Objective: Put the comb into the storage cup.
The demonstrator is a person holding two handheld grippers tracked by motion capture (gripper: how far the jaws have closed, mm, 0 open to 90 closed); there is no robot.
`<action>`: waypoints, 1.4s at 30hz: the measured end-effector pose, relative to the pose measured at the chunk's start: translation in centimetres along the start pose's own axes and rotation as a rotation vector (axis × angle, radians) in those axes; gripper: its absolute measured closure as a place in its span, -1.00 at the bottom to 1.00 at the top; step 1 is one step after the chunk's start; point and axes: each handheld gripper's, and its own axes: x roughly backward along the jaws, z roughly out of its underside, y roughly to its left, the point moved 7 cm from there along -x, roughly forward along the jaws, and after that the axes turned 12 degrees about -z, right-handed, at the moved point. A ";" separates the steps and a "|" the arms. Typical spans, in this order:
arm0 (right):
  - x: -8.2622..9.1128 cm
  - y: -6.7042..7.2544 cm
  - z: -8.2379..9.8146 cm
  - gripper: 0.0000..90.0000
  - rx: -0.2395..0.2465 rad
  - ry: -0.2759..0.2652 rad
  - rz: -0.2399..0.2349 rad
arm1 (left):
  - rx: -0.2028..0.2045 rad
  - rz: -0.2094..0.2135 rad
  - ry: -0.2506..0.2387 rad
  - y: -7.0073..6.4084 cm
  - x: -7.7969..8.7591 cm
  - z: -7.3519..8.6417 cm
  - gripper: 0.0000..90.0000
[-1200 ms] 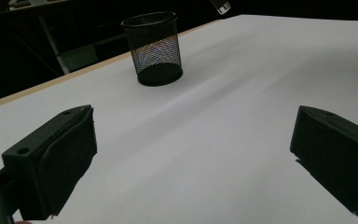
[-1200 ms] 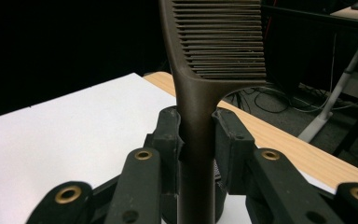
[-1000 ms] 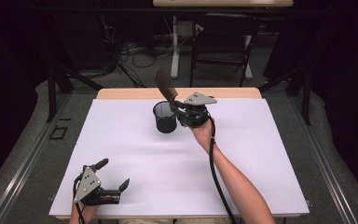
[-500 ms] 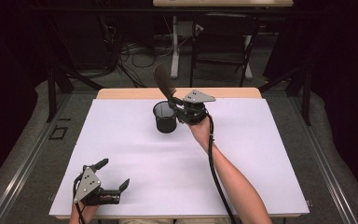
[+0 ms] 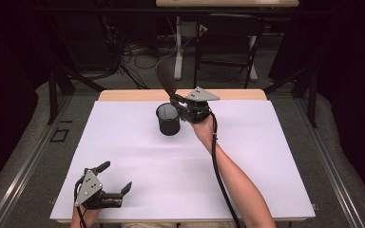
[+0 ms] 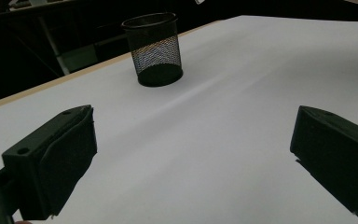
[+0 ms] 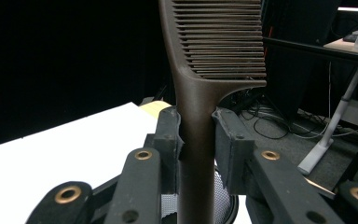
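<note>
Comb held above the cup, ready to go in.

Left tongs (image 5: 116, 189) rest wide open and empty on the counter (image 5: 266, 156). The mesh cup (image 5: 168, 119) stands mid-counter; just beside it the right tongs (image 7: 196, 140) clamp the comb (image 5: 166, 78) by its handle, teeth upward. Next, probably, lower the handle into the cup, then release.

Even overhead light falls bright on the white table (image 5: 138, 156), leaving the room behind nearly black; shadows there are soft and faint. In the right gripper view the comb (image 7: 200, 93) looms close yet reasonably sharp; backgrounds look grainy.
</note>
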 end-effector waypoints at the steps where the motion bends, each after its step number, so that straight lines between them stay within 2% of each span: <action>1: 0.0 0.0 0.0 0.61 0.000 0.001 0.002 | -0.002 0.001 0.000 0.0 0.0 0.0 -0.99; 10: -0.3 -0.3 -0.7 0.61 -0.002 -0.039 0.012 | 0.000 0.000 -0.001 0.0 0.0 0.0 -0.99; 16: -0.7 -0.4 -1.1 0.61 0.018 -0.039 0.016 | -0.001 0.000 0.000 0.0 0.0 0.0 -0.99; 26: -1.2 -0.4 -1.5 0.61 0.016 -0.051 0.014 | -0.002 0.000 -0.003 0.0 0.0 -0.1 -0.99; 37: -1.8 -0.4 -1.6 0.61 0.014 -0.088 0.007 | -0.003 0.000 -0.003 0.0 0.0 -0.1 -0.99; 42: -2.1 -0.4 -1.4 0.61 0.021 -0.085 0.004 | -0.001 0.000 -0.005 0.0 0.1 -0.1 -0.99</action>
